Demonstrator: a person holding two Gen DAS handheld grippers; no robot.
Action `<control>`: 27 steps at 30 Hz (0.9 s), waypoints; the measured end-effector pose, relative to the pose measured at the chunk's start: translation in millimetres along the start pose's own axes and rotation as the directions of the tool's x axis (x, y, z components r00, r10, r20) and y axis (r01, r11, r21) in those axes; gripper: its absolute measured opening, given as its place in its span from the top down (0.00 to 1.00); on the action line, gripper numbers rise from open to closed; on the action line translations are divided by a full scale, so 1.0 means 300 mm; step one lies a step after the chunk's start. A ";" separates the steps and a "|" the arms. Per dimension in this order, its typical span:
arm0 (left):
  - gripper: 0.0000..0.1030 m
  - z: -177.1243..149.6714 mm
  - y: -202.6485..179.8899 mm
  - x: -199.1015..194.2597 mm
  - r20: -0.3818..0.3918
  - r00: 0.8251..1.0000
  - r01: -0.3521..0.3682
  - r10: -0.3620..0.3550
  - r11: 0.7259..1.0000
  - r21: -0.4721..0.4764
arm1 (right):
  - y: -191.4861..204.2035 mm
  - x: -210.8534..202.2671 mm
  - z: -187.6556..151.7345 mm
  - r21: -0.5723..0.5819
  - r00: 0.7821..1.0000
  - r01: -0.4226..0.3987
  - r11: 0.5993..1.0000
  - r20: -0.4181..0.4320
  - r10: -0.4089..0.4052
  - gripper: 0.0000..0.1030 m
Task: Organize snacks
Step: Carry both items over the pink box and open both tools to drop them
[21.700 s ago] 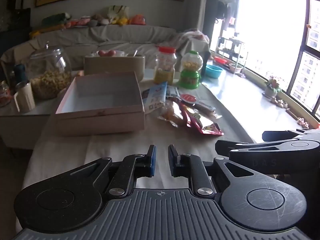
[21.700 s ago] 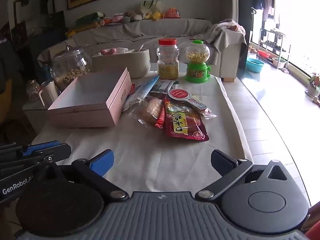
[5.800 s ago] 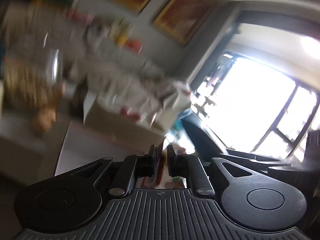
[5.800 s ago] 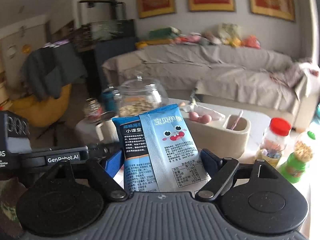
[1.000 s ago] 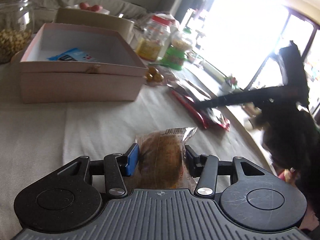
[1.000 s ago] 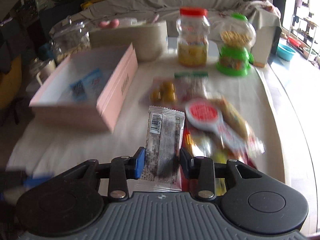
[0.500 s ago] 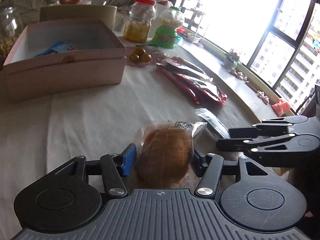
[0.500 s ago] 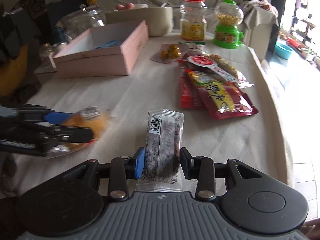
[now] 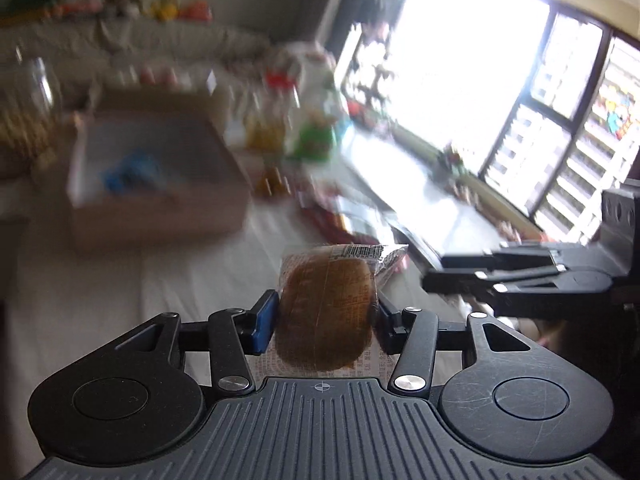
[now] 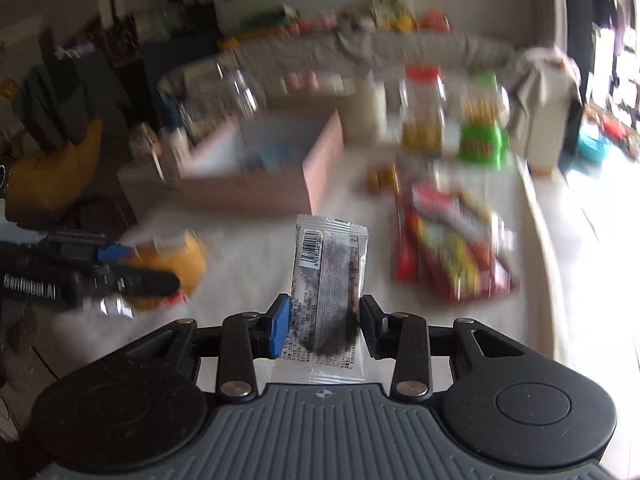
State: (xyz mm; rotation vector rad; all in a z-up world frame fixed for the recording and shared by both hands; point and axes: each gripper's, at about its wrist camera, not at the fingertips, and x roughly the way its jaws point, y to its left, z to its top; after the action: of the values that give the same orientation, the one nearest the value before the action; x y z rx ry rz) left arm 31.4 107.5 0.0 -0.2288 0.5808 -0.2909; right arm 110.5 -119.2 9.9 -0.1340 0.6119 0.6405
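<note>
So both grippers have their hands full right now. The left gripper is clamped on a wrapped bun, brown and round in clear plastic, held up above the white tablecloth. The right gripper is pinching a long clear snack packet with a barcode at its far end, dark stuff inside. Everything behind is pretty blurry, but the pink box sits further back on the table with something blue lying in it. A pile of red packets lies to the right of the box, near the jar and a green candy dispenser.
</note>
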 end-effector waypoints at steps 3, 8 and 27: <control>0.47 0.180 0.062 -0.072 0.175 0.982 -0.064 0.065 0.998 -0.011 | 0.005 -0.013 0.186 -0.016 0.994 -0.017 1.000 0.109 0.019 0.64; 0.47 0.394 0.296 0.037 0.248 0.962 -0.067 0.115 0.979 -0.193 | 0.022 0.137 0.477 -0.007 0.990 -0.009 1.000 0.139 0.010 0.64; 0.47 0.240 0.481 0.528 -0.073 0.944 -0.315 0.321 0.946 0.080 | 0.171 1.045 0.577 0.019 0.928 -0.106 0.994 -0.357 0.105 0.64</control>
State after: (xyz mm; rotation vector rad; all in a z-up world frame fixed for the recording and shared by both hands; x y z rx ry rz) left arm 228.1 199.1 -63.4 -0.0543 0.6808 -0.0062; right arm 363.6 136.6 -25.1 -0.2227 0.9766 0.7272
